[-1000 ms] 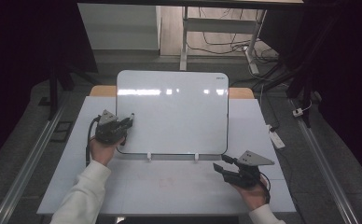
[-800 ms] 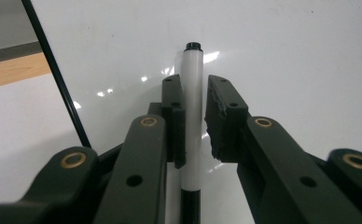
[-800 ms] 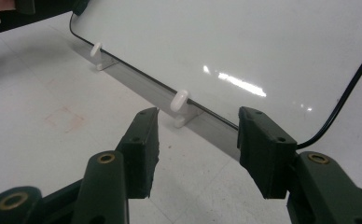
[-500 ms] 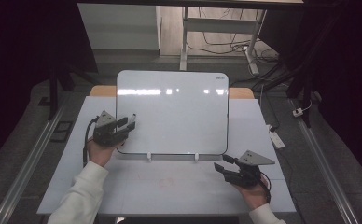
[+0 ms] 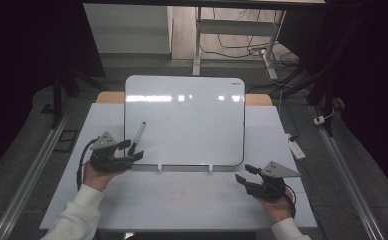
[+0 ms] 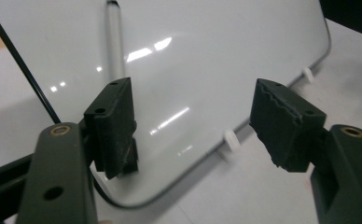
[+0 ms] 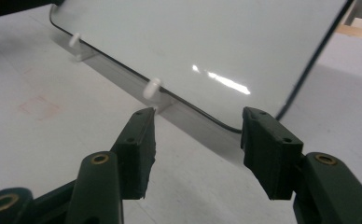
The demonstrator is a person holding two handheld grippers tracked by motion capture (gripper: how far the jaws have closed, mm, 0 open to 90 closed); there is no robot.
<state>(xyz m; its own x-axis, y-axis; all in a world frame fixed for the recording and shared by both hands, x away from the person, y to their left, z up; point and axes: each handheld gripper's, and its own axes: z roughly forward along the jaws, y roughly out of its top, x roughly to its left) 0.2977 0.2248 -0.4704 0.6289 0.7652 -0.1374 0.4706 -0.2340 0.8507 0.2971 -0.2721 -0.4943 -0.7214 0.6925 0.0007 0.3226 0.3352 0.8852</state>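
At the left side of the white worktop (image 5: 182, 200), the left tool (image 5: 132, 151) sits in the person's left hand, near the lower left corner of the whiteboard (image 5: 187, 125). Its jaws have just been opening, and now they stand wide apart with nothing between them. The marker (image 5: 138, 134) lies free on the whiteboard, near the board's left edge, with its near end just beside the tips of this tool; I cannot tell if they touch. In the left gripper view the marker (image 6: 115, 42) runs away from the left jaw, over the glossy board surface (image 6: 226, 56). The whiteboard leans on a low stand with two small white pegs (image 5: 159, 167) at its lower edge. At the right, the right tool (image 5: 246, 174) is in the person's right hand, close to the lower right corner of the board and apart from it. Its jaws have also been opening a little; they are open and empty, and in the right gripper view they point at the lower edge of the board (image 7: 207, 51).
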